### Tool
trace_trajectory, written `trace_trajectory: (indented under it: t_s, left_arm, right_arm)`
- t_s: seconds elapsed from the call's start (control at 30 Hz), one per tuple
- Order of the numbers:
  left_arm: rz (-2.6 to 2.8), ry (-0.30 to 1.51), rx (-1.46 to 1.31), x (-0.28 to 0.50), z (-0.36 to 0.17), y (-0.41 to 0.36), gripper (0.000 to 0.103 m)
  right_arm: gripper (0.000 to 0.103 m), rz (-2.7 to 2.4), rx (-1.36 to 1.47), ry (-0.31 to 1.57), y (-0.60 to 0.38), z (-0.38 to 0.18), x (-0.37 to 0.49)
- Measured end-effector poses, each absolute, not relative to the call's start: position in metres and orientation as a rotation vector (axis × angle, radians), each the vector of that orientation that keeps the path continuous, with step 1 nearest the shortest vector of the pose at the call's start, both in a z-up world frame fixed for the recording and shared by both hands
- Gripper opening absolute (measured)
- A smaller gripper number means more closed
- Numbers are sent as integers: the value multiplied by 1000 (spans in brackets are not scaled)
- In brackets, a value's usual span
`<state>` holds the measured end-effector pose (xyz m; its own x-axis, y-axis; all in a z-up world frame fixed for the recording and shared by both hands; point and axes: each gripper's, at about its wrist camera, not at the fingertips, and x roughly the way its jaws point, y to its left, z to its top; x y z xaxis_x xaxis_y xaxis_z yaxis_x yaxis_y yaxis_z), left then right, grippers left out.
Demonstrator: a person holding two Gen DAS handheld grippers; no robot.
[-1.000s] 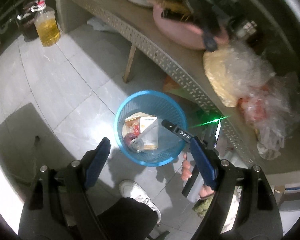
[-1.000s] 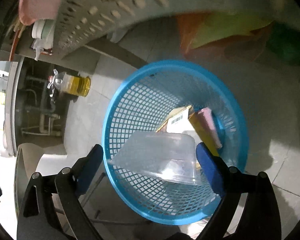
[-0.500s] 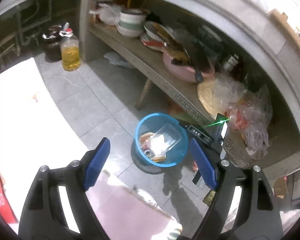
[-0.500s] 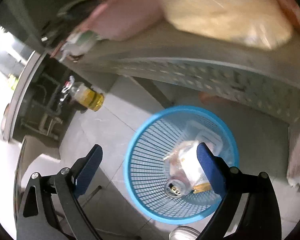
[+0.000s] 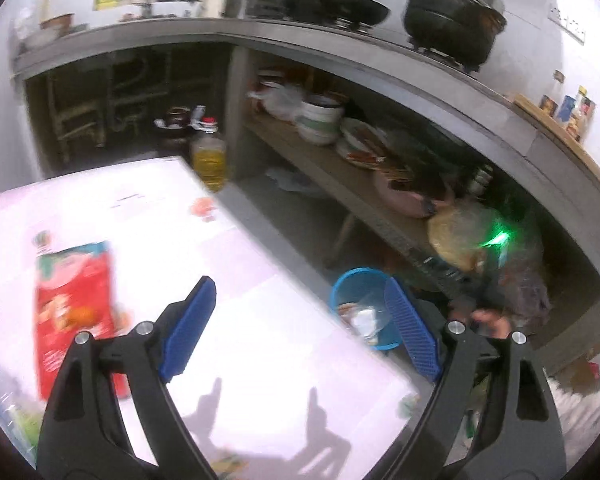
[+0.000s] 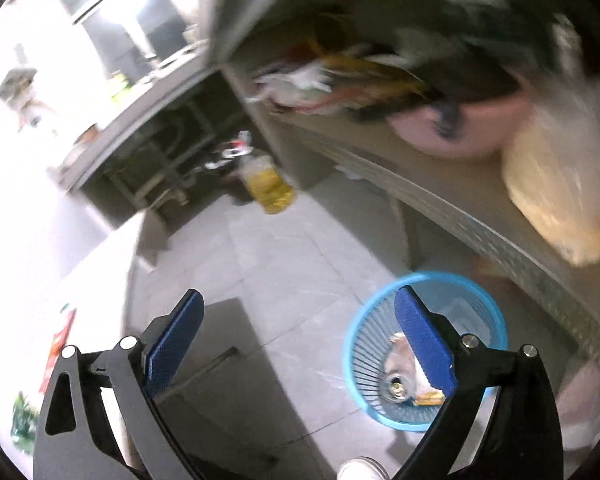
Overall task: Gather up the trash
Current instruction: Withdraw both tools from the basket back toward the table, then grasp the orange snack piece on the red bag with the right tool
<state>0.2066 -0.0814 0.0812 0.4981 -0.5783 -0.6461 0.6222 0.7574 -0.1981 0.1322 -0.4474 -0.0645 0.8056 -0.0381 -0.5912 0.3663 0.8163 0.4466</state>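
Both my grippers, left gripper (image 5: 296,330) and right gripper (image 6: 296,342), gape empty; red packet (image 5: 74,316) on the table (image 5: 260,360), left of my left gripper, likely next for the basket (image 6: 482,312).

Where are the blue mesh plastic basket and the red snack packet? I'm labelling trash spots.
Blue mesh plastic basket (image 6: 476,300): right wrist view, far inner wall.
Red snack packet (image 5: 74,304): left wrist view, middle of its front.

Blue mesh basket (image 6: 480,308), red packet (image 5: 74,304)

Red snack bag (image 5: 74,312) flat on table (image 5: 260,360)
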Motion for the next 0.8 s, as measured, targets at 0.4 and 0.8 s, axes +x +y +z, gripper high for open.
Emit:
trace_trajectory:
  t_s: [0.4, 0.8]
  left_arm:
    - [-509, 776, 68, 195, 62, 35, 82]
    - [-376, 773, 110, 212, 65, 90, 82]
  right_arm:
    - [93, 275, 426, 634, -301, 35, 198]
    - [75, 663, 105, 835, -105, 28, 303]
